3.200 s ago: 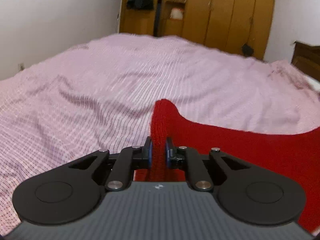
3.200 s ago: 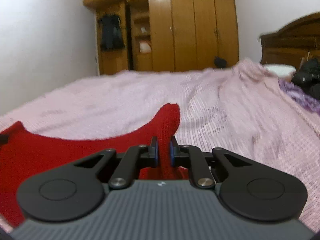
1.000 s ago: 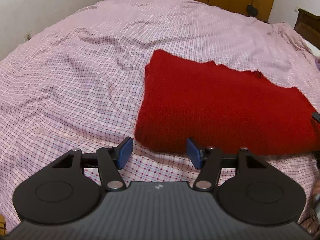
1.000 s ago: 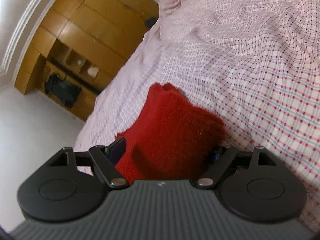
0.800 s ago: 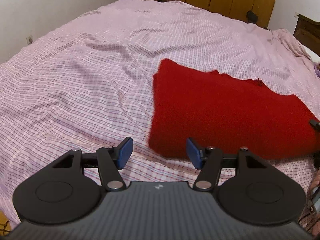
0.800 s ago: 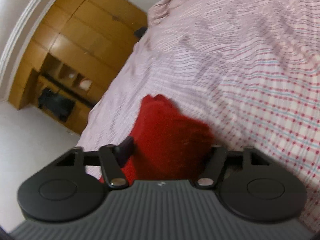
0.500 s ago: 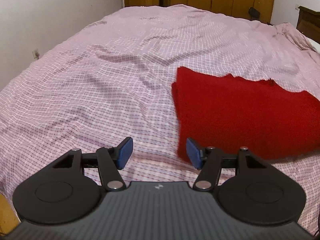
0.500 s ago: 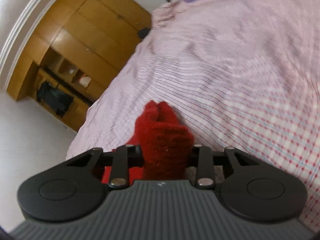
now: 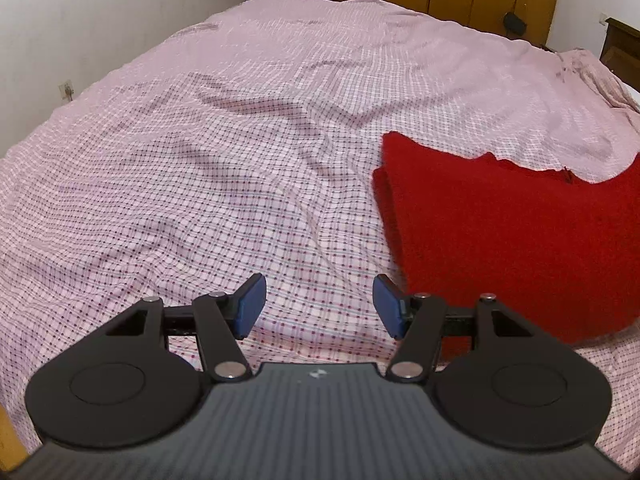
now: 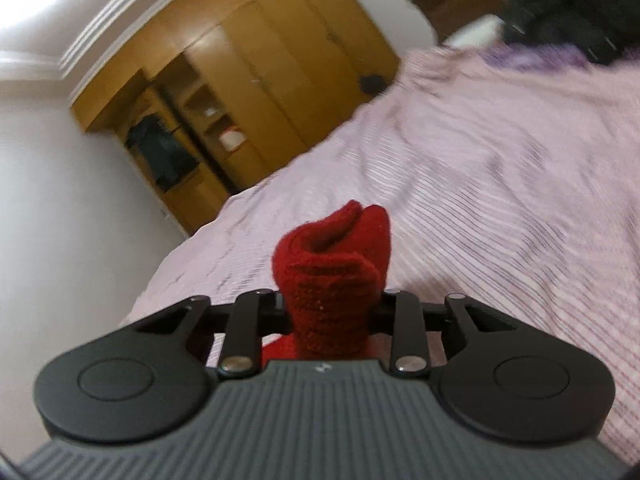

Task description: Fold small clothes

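A red knitted garment (image 9: 516, 240) lies folded on the pink checked bedspread (image 9: 224, 168), at the right of the left wrist view. My left gripper (image 9: 318, 304) is open and empty, low over the bedspread, just left of the garment's near left corner. My right gripper (image 10: 330, 312) is shut on a bunched thick fold of the same red garment (image 10: 332, 264), which sticks up between the fingers and hides the pads. The right wrist view is tilted and blurred.
A wooden wardrobe (image 10: 248, 92) with open shelves stands beyond the bed's far end. A white wall (image 9: 100, 20) runs along the bed's left side. A dark headboard (image 9: 620, 52) and dark and purple items (image 10: 560, 40) are at the right.
My right gripper closed on the end of the red garment and lifted it, tilting up. My left gripper stayed open and drifted left and back, so the garment slid to the right of its view.
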`<state>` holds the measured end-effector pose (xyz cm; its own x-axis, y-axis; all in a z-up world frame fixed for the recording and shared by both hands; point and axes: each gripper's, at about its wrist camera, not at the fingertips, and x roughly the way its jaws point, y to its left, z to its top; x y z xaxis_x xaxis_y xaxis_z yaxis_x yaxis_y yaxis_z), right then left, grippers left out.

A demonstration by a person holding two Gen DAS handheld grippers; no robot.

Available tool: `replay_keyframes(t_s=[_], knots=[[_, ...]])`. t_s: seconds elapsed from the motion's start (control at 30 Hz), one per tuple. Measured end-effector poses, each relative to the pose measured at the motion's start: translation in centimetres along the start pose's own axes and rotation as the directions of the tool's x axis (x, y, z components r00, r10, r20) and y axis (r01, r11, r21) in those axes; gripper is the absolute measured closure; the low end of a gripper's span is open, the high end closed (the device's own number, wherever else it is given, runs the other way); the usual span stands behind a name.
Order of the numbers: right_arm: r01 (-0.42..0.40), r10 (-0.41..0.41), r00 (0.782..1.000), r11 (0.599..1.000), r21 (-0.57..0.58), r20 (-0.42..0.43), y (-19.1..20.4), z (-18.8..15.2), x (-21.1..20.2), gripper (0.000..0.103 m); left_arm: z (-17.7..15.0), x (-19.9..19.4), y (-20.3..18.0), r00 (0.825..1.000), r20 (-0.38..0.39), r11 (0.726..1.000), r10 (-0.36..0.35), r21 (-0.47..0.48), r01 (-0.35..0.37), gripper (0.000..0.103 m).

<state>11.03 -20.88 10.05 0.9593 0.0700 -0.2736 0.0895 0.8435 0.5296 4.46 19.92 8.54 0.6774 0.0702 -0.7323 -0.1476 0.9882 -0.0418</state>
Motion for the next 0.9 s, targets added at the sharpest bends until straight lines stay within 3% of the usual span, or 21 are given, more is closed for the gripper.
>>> replay_keyframes(t_s=[0.13,0.27,0.43,0.5,0.57,0.7,0.9], knots=[[-0.069,0.07,0.998,0.987,-0.144,-0.001,5.1,-0.1,0.1,0.071,0.6,-0.2,0.8,1.0,0.011,1.0,0.011,0.008,-0.011,0.038],[-0.142,0.136,0.99,0.949,-0.283,-0.041,9.7,-1.8,0.9,0.071,1.2,-0.6,1.4,1.0,0.019,1.0,0.024,0.019,-0.025,0.038],[-0.257,0.179,0.958,0.884,-0.391,-0.225,13.0,-6.5,3.7,0.072,1.2,-0.7,2.1,1.0,0.018,1.0,0.023,0.01,-0.023,0.038],[-0.279,0.162,0.935,0.885,-0.372,-0.315,13.0,-8.6,5.4,0.072,1.2,-0.5,2.3,1.0,0.015,1.0,0.021,0.003,-0.021,0.038],[-0.286,0.153,0.923,0.888,-0.36,-0.354,12.9,-10.1,6.1,0.072,1.1,-0.2,2.6,1.0,0.01,1.0,0.017,-0.005,-0.017,0.038],[-0.293,0.157,0.928,0.866,-0.404,-0.337,12.9,-10.5,5.8,0.072,0.8,0.4,3.1,1.0,-0.003,1.0,0.012,-0.013,-0.012,0.038],[-0.221,0.132,0.959,0.903,-0.368,-0.252,14.6,-8.6,4.8,0.073,0.4,0.4,4.2,1.0,0.003,0.999,0.001,-0.045,-0.001,0.038]])
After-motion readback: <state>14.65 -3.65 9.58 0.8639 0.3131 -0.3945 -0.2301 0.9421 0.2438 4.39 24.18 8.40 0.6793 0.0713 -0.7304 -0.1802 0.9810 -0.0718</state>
